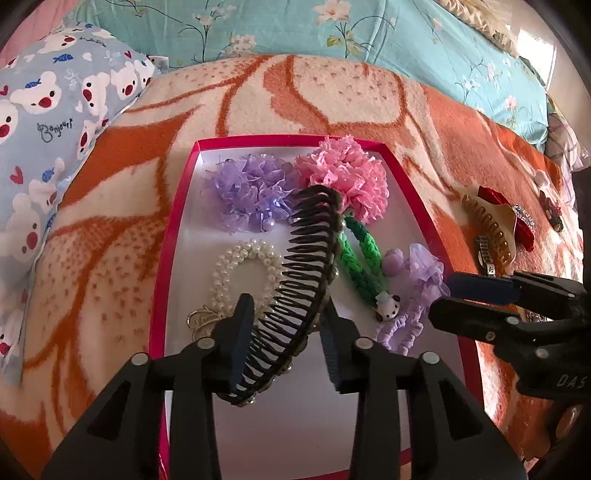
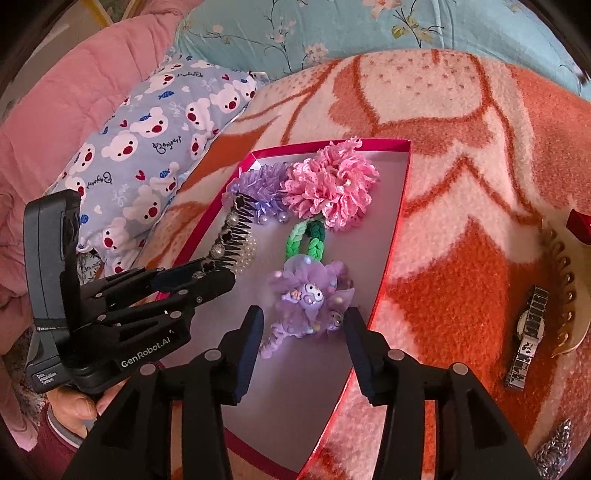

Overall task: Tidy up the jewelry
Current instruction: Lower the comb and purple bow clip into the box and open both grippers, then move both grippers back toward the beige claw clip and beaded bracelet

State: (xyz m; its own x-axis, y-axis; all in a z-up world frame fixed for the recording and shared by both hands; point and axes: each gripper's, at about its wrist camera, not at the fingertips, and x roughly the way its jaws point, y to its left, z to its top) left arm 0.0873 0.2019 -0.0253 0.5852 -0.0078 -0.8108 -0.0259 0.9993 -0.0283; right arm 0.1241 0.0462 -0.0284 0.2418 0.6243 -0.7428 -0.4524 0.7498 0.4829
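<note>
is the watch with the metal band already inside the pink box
No, the watch lies on the orange blanket, outside the pink box and to its right.

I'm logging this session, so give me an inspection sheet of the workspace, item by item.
Surface: orange and cream patterned blanket on a bed.
Job's things: shallow red-rimmed box holding a lilac organza scrunchie, pink lace scrunchie, pearl bead hair ring, green braided hair tie, purple cartoon hair tie and black toothed comb headband.
Clutter: beige claw clip, red bow clip and metal watch outside the box.
Grippers: left gripper open around the headband; right gripper open around the purple tie.
Cables: nothing seen.
Surroundings: bear-print pillow, teal floral quilt.
</note>
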